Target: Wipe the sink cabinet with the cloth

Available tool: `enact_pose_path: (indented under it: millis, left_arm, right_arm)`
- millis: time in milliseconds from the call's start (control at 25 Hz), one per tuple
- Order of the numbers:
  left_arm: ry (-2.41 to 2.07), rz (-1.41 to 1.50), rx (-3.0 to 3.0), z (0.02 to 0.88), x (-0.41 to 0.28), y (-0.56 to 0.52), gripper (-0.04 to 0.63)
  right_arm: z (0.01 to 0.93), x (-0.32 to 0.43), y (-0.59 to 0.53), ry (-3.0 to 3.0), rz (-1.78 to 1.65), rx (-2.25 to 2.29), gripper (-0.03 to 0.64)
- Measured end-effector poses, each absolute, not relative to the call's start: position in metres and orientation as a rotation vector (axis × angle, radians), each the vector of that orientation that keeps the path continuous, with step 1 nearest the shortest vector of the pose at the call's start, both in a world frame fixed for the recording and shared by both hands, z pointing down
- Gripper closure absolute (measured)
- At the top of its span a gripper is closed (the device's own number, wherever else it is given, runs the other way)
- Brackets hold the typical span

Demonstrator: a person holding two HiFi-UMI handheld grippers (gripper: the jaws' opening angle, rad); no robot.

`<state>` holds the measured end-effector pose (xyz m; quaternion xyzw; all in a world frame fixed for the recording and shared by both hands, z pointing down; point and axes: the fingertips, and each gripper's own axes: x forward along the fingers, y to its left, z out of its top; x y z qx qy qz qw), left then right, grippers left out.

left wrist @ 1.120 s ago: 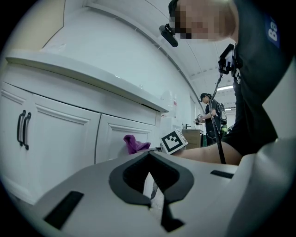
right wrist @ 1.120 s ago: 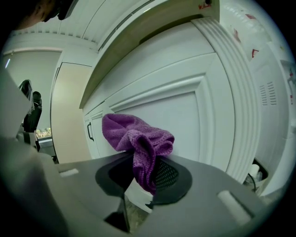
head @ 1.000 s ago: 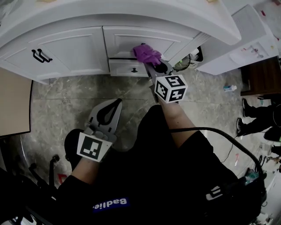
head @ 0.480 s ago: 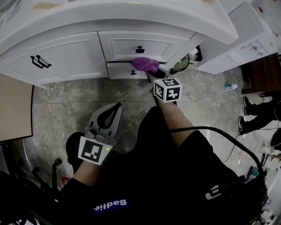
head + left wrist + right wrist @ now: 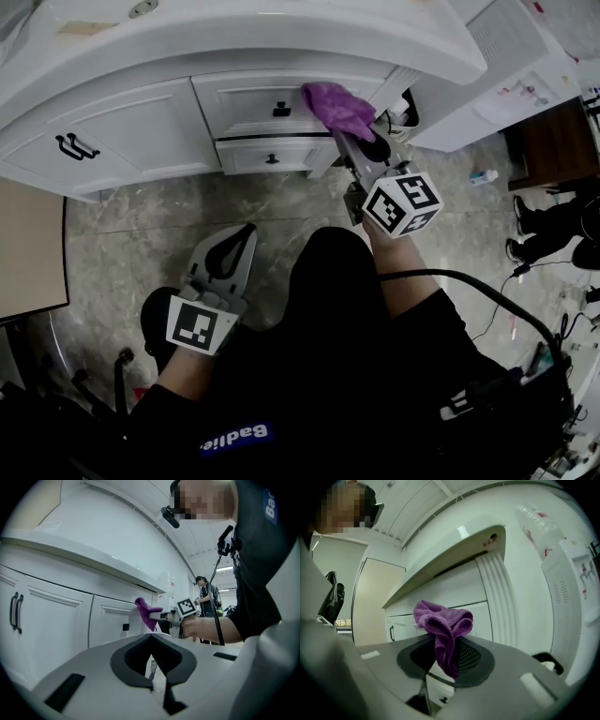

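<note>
My right gripper (image 5: 356, 141) is clamped on the purple cloth (image 5: 337, 109), its jaws pinching the cloth's lower tail. The bunched head of the cloth sticks out past the jaw tips, towards the sink cabinet (image 5: 131, 131). That bunch sits against the right edge of the upper drawer front (image 5: 246, 101), just below the front edge of the countertop (image 5: 281, 37) and close to the cabinet's right corner, to the right of the drawer's dark knob (image 5: 281, 110).

In the right gripper view the cloth (image 5: 443, 626) runs up and down between the jaws of my right gripper (image 5: 443, 667): folded lump on top, narrow end hanging down.

My left gripper (image 5: 246, 228) is low over the floor (image 5: 141, 234), well apart from the cabinet's bottom edge. Its jaws (image 5: 152, 660) are together at the tips with nothing between them
</note>
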<state>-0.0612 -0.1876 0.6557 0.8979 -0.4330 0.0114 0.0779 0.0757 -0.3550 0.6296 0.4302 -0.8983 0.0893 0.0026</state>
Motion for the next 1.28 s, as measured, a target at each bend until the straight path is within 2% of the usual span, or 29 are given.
enact_pose_path:
  millis: [240, 1000, 1280]
  left_arm:
    - [-1.276, 0.029, 2.699, 0.655, -0.053, -0.182, 0.591]
    - [-1.264, 0.075, 2.697, 0.667, -0.046, -0.175, 0.591]
    - [-1.219, 0.053, 2.711, 0.670, -0.034, -0.174, 0.591]
  right_arm:
    - [0.623, 0.086, -0.380, -2.772, 0.279, 1.434, 0.531]
    - [0.807, 0.085, -0.367, -2.404, 0.685, 1.329, 0.531]
    - [0.756, 0.090, -0.352, -2.582, 0.651, 1.301, 0.531]
